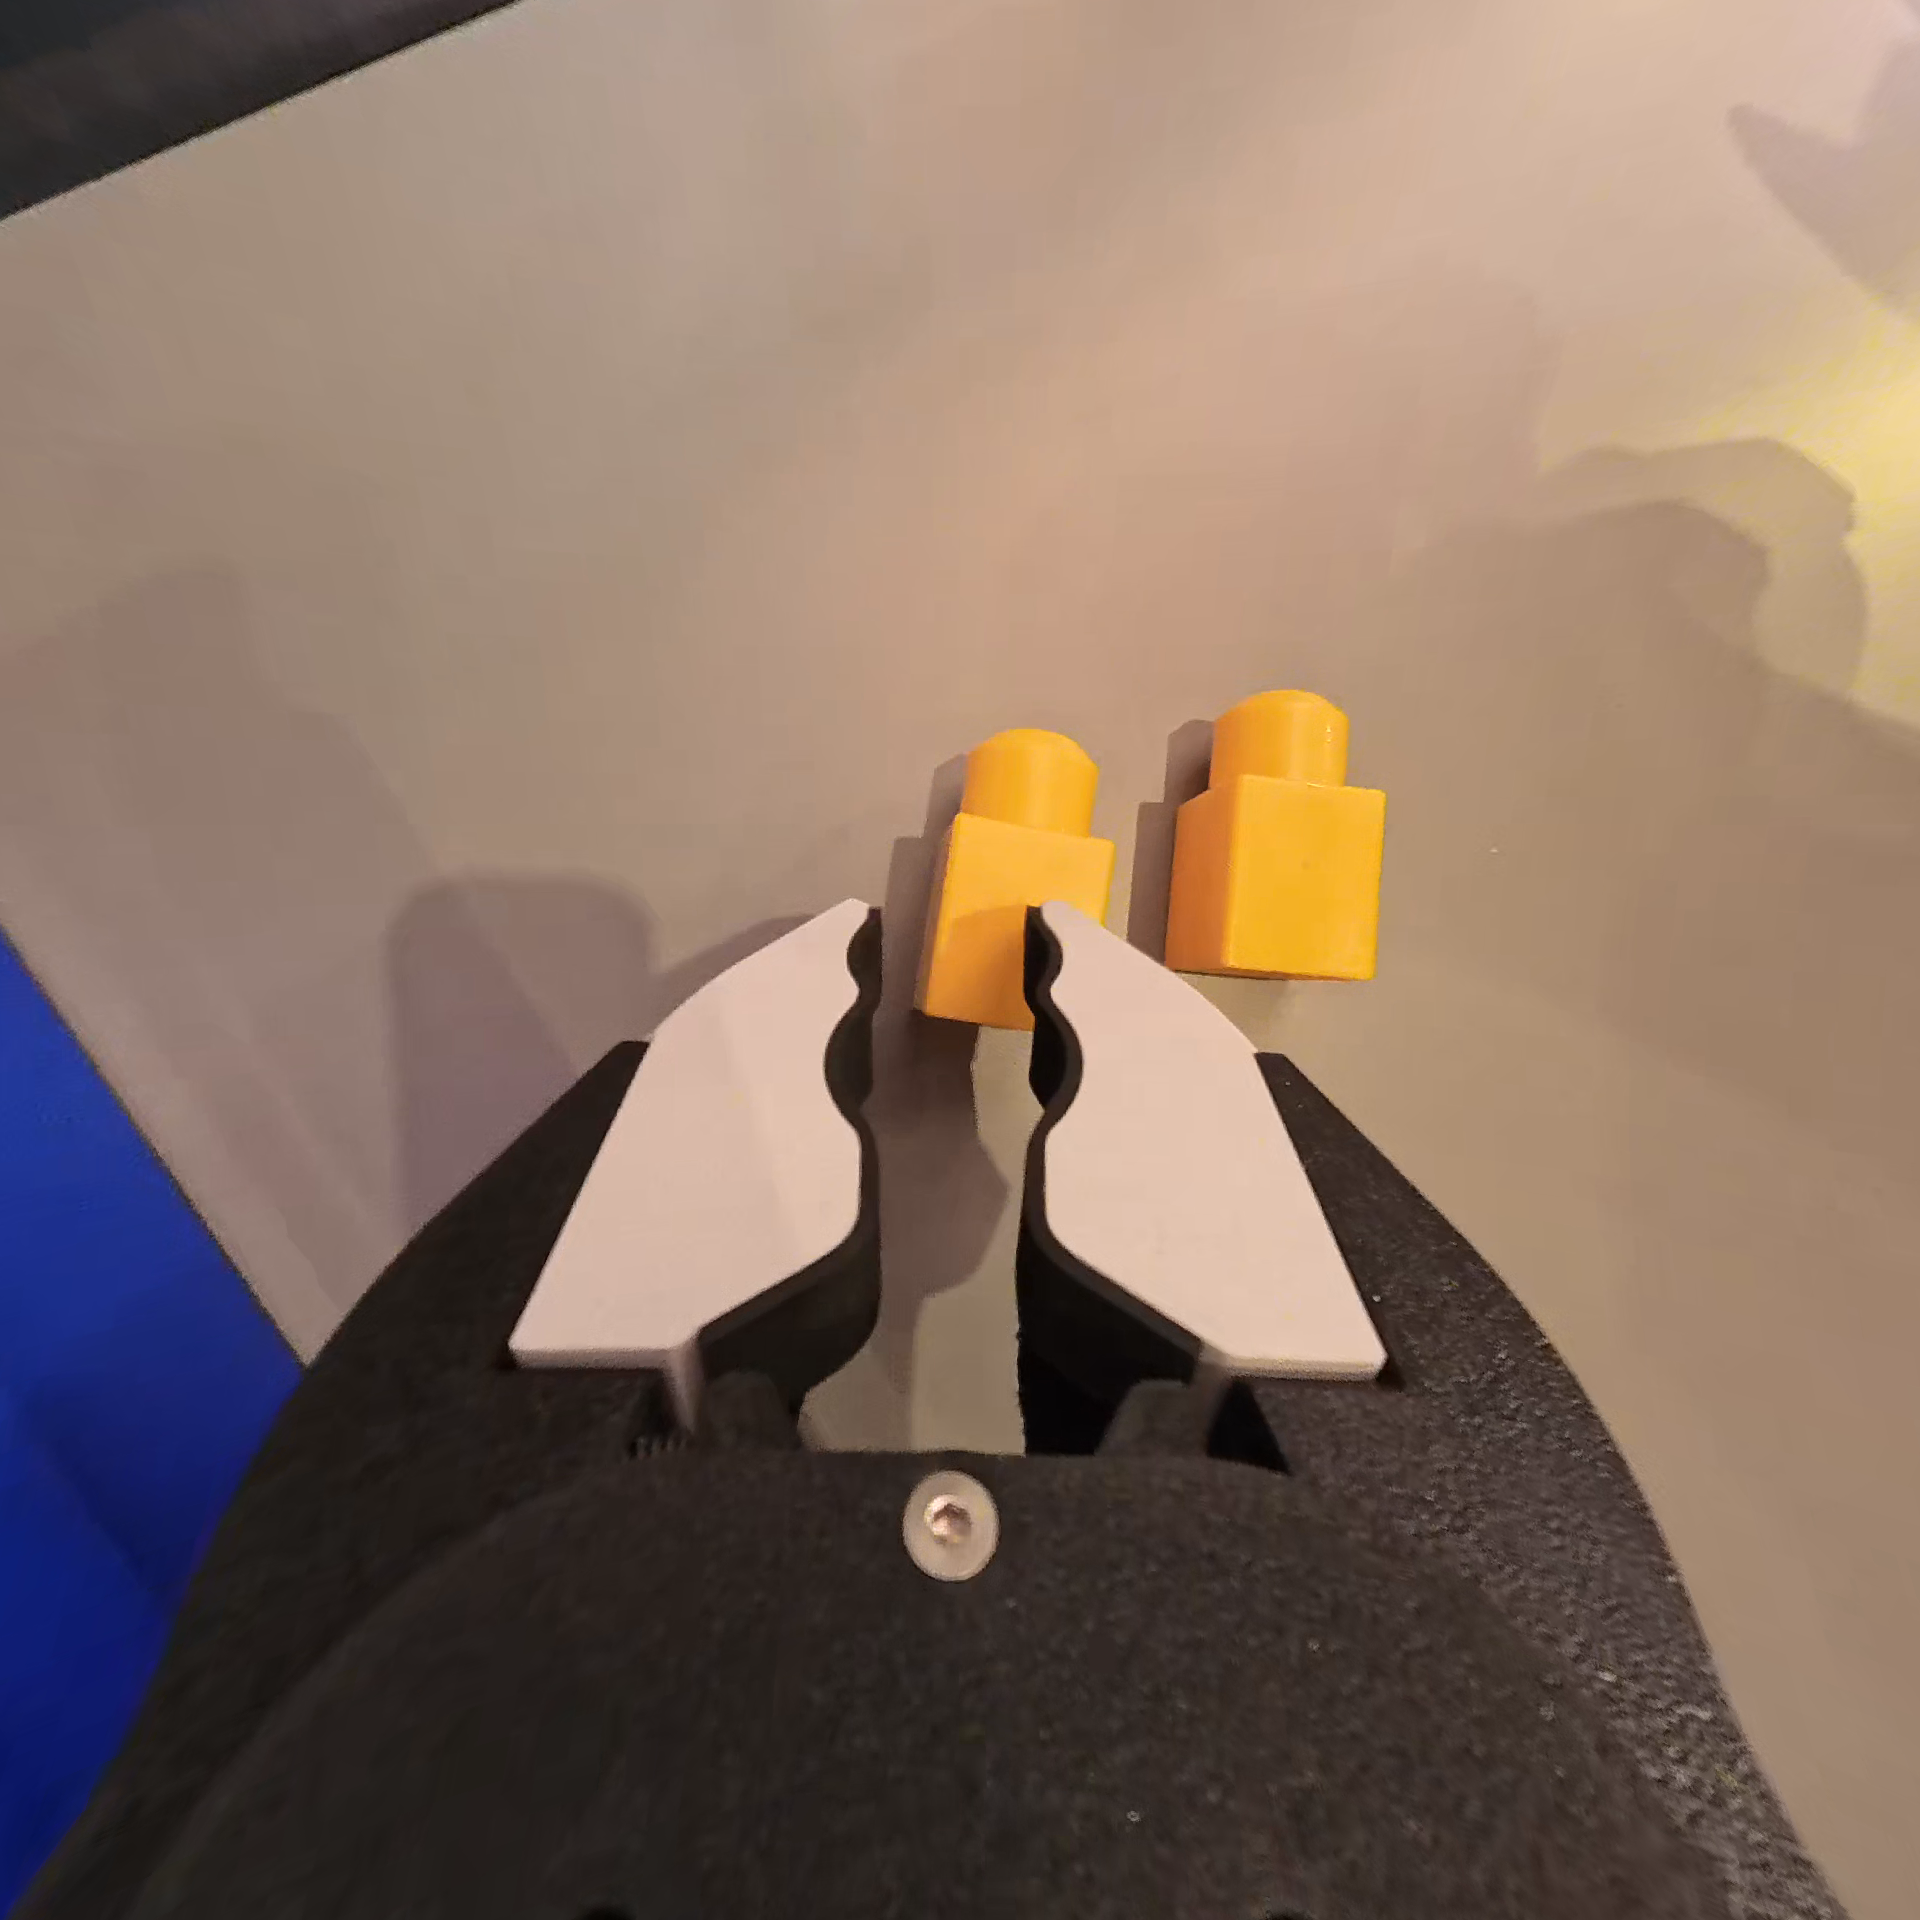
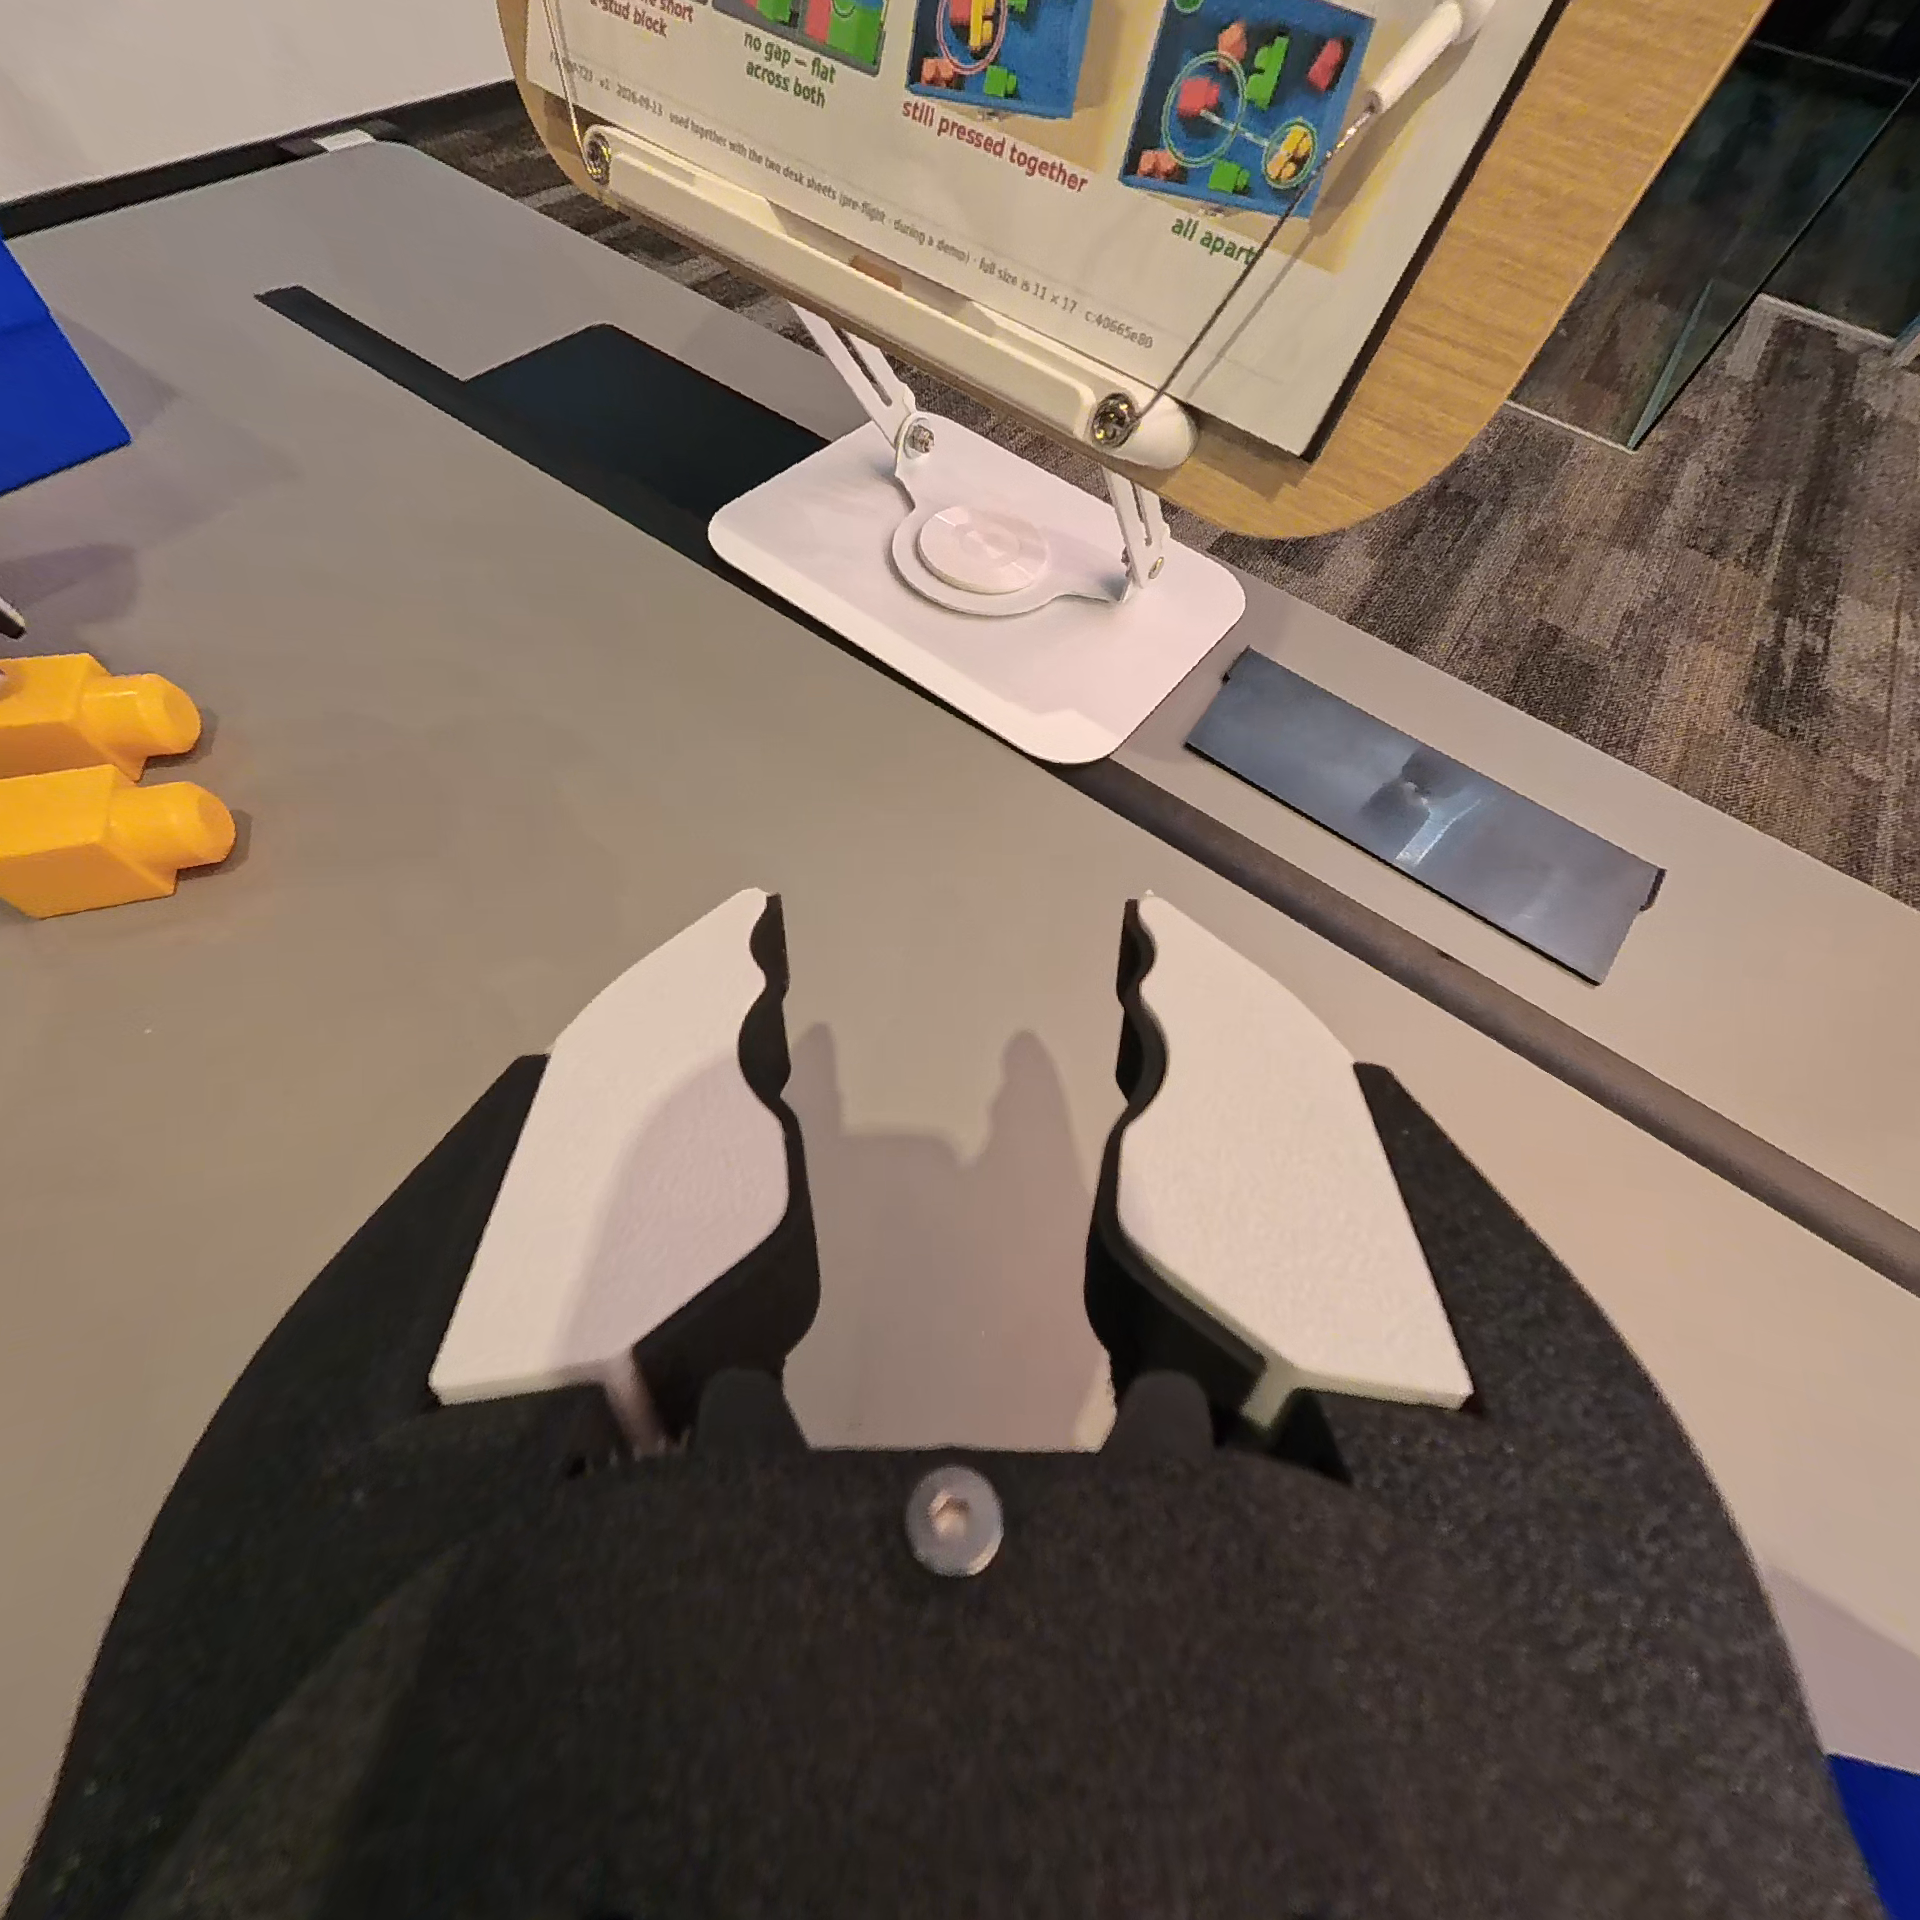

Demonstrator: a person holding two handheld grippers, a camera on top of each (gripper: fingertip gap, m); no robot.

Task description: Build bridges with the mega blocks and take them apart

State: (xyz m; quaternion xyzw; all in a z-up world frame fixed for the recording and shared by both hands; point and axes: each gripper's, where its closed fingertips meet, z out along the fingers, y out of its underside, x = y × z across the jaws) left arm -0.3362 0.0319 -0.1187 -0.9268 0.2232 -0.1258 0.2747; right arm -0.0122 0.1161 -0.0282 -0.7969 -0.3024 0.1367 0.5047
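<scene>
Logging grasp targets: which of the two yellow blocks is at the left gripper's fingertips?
The left-hand yellow block; the left gripper frames its base. The other block stands apart, rightward.

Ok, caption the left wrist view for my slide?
Left tongs open just short of one of two single-stud yellow blocks lying side by side on the grey table.

grey table (image 2: 540, 582): yellow blocks (image 2: 99, 831), stand (image 2: 997, 634)

The left wrist view looks steeply down, close over two yellow blocks (image 1: 1143, 883) at twelve o'clock. The right wrist view sits farther back; the same blocks (image 2: 104, 779) lie at nine o'clock.
</scene>
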